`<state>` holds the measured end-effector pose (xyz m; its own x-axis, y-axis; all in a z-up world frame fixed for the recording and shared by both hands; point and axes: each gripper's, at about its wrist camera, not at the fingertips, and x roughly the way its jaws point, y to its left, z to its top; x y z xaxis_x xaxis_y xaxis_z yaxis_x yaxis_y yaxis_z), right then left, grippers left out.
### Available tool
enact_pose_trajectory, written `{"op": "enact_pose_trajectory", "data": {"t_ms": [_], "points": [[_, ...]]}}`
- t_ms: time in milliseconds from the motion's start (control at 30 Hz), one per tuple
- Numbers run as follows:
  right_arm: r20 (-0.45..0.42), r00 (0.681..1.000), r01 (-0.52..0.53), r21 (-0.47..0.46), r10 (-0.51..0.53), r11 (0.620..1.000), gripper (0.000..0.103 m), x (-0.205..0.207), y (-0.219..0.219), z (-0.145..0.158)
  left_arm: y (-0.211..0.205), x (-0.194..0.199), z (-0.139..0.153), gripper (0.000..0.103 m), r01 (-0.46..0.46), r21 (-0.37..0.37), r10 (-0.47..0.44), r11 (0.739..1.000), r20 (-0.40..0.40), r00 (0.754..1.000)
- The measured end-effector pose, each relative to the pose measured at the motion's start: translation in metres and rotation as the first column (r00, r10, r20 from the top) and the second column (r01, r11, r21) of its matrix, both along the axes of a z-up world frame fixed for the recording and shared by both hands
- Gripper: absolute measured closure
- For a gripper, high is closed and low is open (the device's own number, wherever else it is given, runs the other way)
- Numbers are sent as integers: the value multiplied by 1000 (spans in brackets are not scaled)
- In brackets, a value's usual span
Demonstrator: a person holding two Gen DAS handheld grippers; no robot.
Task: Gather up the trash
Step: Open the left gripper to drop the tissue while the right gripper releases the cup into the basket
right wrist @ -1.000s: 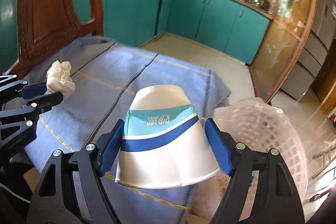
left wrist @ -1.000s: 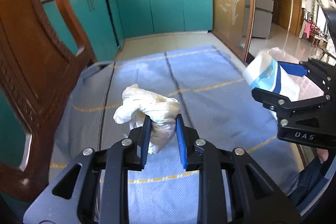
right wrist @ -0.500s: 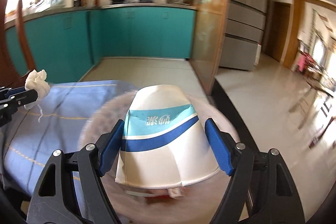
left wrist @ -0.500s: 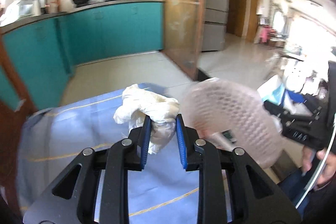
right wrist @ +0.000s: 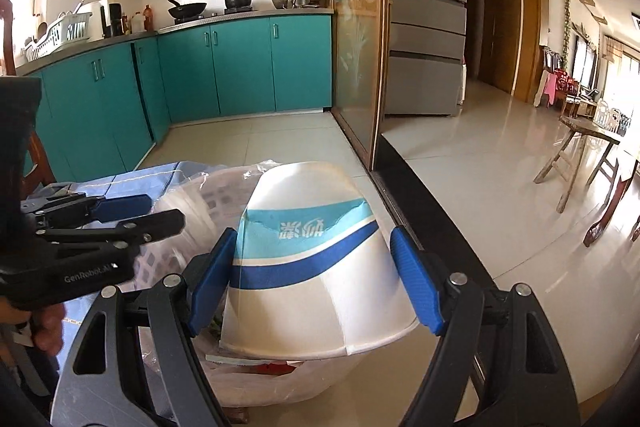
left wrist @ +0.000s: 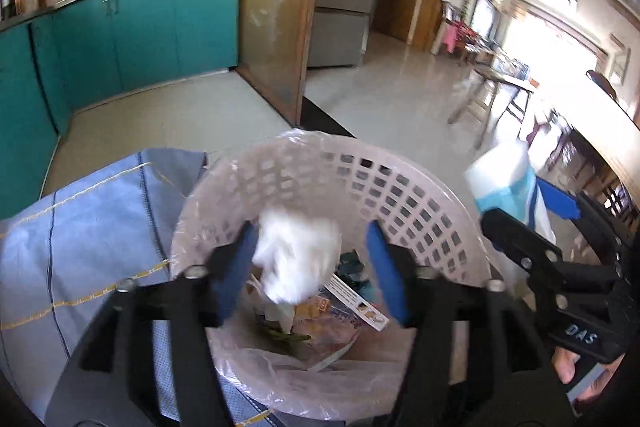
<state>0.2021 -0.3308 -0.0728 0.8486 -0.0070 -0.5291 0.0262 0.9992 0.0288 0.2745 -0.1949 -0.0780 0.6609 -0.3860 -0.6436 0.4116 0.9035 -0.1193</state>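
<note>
Over the bin, left wrist view: left gripper (left wrist: 308, 259) with jaws opening, blurred white tissue wad (left wrist: 296, 259) loose between the blue pads, clear of both, above the lined pink basket (left wrist: 400, 187) holding scraps. Blue cloth (left wrist: 80, 227) on the counter at left. Right wrist view: right gripper (right wrist: 316, 279) clenched on an upturned white-and-blue paper bowl (right wrist: 312, 267), poised above the same basket (right wrist: 216, 195); left gripper (right wrist: 120, 215) beside it.

"DAS" on right gripper (left wrist: 524, 227), "GenRobot.AI" on left gripper (right wrist: 132, 217)
</note>
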Motion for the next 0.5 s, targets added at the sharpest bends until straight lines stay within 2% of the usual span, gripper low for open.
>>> {"op": "enact_pose_trajectory", "data": {"t_ms": [233, 433, 500], "points": [[-9, 999, -34, 0, 34, 999, 27, 3, 10, -1, 44, -4, 9, 26, -141, -20, 142, 990, 11, 990], [-20, 994, -107, 6, 107, 994, 26, 17, 29, -5, 78, -30, 18, 23, -248, 13, 246, 969, 68, 967], [-40, 992, -123, 1, 123, 992, 25, 26, 37, -9, 88, -39, 23, 19, -271, 16, 269, 962, 91, 959]]}}
